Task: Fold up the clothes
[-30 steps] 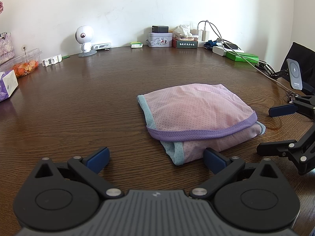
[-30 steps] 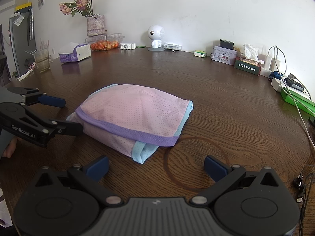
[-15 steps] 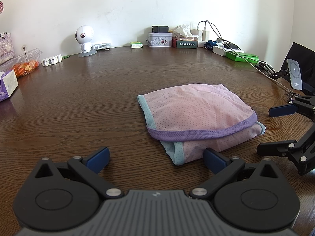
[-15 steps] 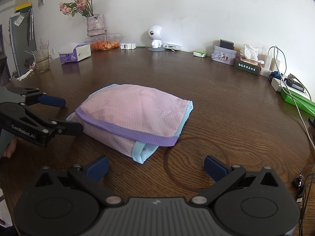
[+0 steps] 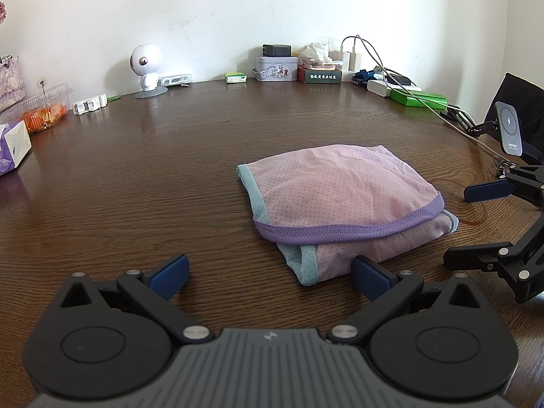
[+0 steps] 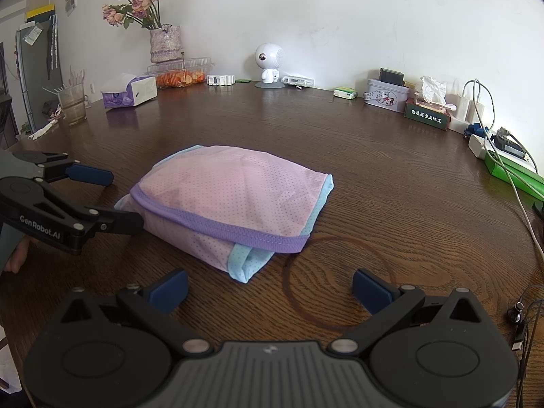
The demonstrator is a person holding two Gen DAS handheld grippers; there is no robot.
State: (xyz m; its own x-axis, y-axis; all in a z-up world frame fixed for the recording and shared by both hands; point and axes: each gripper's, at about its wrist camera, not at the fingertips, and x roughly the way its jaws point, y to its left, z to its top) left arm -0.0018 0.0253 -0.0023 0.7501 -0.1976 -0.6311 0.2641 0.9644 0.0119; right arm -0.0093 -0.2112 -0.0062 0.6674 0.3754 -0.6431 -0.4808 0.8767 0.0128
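Left wrist view: left gripper, fingers spread wide, blue pads, nothing between them; right-hand pad just beside the near corner of the garment, contact not discernible. Folded garment, pink dotted mesh, purple hem band across the near edge, light blue trim at the left edge and near corner; lies flat on the table at 1 o'clock from the fingers. Right gripper at 3 o'clock, fingers apart, empty, near the garment's right side without touching.

Right wrist view: right gripper, fingers wide apart, empty, low over the table. Garment at 11 o'clock, near corner between the pads' line and the centre. Left gripper at 9 o'clock, open, lower finger tip at the garment's left edge.

Table rim, 10 to 2 o'clock: tissue box, vase of flowers, plastic box of oranges, white robot figure, tin, green boxes, chargers with cables.
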